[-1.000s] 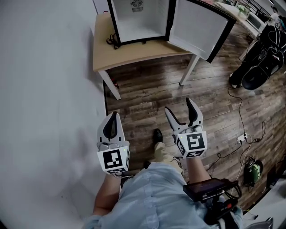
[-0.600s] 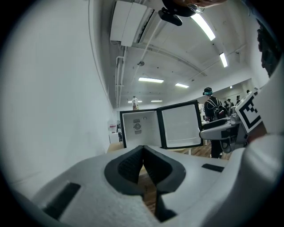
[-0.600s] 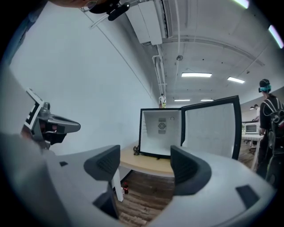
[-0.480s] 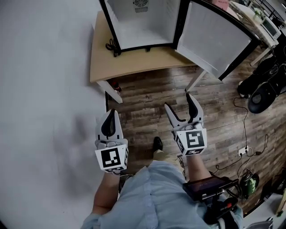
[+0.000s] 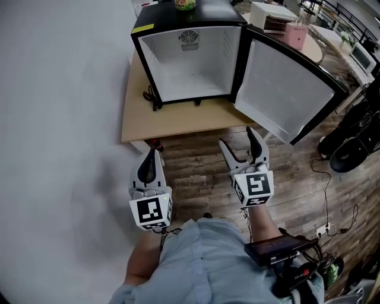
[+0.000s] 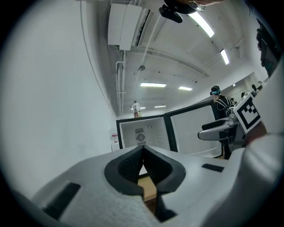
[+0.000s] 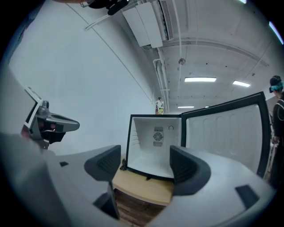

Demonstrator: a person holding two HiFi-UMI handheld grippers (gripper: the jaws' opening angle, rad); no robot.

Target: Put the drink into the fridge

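Left gripper (image 5: pixel 150 155) noted clenched, pads pressed together, nothing between them. Right gripper (image 5: pixel 237 139) noted spread wide, likewise empty. Both are held level, short of the table (image 5: pixel 178 122), and pointed toward the fridge (image 5: pixel 190 59). Its door (image 5: pixel 285 89) is swung wide to the right, and the interior is seen bare.

Drink (image 5: pixel 185 4) located on the fridge roof, upright, about midway across. It is partly cut off by the top of the head view and seen whole but tiny in both gripper views.

Handling, judged: a small bottle, probably light and fairly stiff. The smooth round wall may slip, and it may be tipped if nudged. A hold across the mid-body, below the cap, is advised. The spread right gripper is better placed for it.

Writing: a greenish-yellow label is carried by the drink, but no wording can be read. A yellow sticker (image 5: pixel 142 28) is fixed at the fridge's top left edge, text too small. A plus-like mark is seen on a pink box (image 5: pixel 295 35) beyond the door.
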